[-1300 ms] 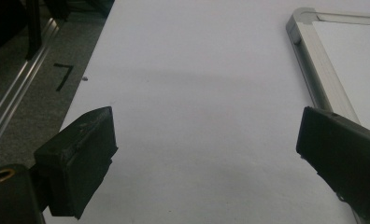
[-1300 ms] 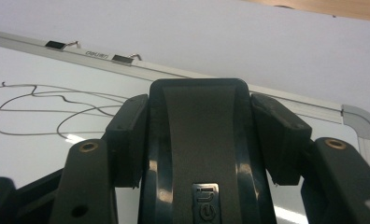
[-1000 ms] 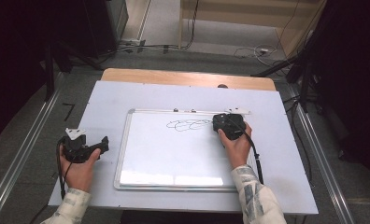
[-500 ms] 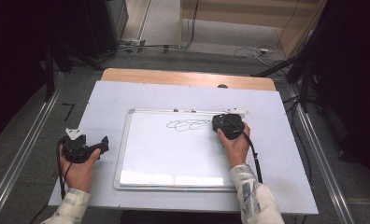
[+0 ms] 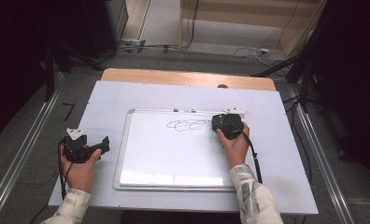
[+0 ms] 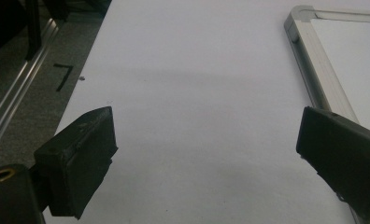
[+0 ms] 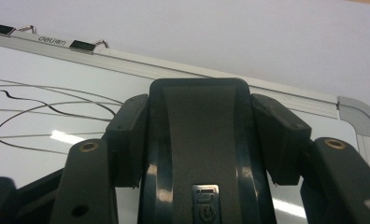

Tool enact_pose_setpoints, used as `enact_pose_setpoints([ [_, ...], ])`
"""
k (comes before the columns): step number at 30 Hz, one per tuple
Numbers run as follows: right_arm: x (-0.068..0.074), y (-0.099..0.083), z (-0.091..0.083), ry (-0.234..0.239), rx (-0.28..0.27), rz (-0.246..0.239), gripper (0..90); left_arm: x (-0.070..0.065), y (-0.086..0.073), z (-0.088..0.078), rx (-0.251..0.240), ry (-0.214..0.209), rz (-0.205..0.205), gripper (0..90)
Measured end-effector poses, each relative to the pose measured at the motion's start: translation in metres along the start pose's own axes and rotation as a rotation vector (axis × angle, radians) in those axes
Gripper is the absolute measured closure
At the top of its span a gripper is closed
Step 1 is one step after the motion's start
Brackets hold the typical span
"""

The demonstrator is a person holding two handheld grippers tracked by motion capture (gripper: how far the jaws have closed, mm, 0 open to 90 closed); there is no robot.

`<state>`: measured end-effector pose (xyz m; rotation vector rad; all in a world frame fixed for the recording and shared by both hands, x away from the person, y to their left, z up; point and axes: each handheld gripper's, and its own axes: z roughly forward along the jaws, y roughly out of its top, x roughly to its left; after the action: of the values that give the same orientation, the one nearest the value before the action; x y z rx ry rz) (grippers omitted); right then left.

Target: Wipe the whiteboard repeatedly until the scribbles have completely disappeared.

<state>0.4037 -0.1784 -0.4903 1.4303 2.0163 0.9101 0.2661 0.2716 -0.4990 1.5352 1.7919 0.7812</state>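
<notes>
White worktop [image 5: 127, 98] carries the whiteboard [image 5: 174, 154]. Your right tongs [image 7: 199, 112] pinch a black eraser [image 7: 199, 154] at the scribble [image 5: 188, 124] near the board's far edge; left tongs [image 6: 206, 140] rest spread beside the board. Next, I think, sweep the eraser across the lines with even pressure.

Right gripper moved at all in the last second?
No. The right gripper, shut on an eraser, sits at the same spot near the whiteboard's top edge.

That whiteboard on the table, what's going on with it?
A person holds a claw in each hand. The right claw is shut on a black eraser, set on the whiteboard at the end of some black scribbles. The left claw rests open on the table beside the board.
</notes>
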Motion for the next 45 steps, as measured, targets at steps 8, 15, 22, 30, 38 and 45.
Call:
enact_pose_setpoints([
  [8,0.005,0.003,0.002,0.003,0.008,-0.023,39.2,0.0,0.001,0.0,0.001,0.0,0.002,5.2],
  [15,0.014,0.006,0.006,0.008,0.013,-0.036,39.3,0.0,0.001,-0.001,-0.001,-0.001,-0.002,5.2],
  [22,0.02,0.007,0.008,0.013,0.012,-0.045,39.2,0.001,0.001,-0.002,-0.004,-0.003,-0.005,5.2],
  [30,0.026,0.009,0.01,0.014,0.013,-0.054,39.3,0.001,0.001,-0.002,-0.006,-0.004,-0.006,5.2],
  [38,0.035,0.011,0.012,0.027,0.01,-0.065,39.3,0.001,0.001,-0.002,-0.006,-0.003,-0.007,5.2],
  [45,0.04,0.012,0.013,0.032,0.01,-0.069,39.2,0.002,0.001,-0.002,-0.006,-0.004,-0.007,5.2],
])
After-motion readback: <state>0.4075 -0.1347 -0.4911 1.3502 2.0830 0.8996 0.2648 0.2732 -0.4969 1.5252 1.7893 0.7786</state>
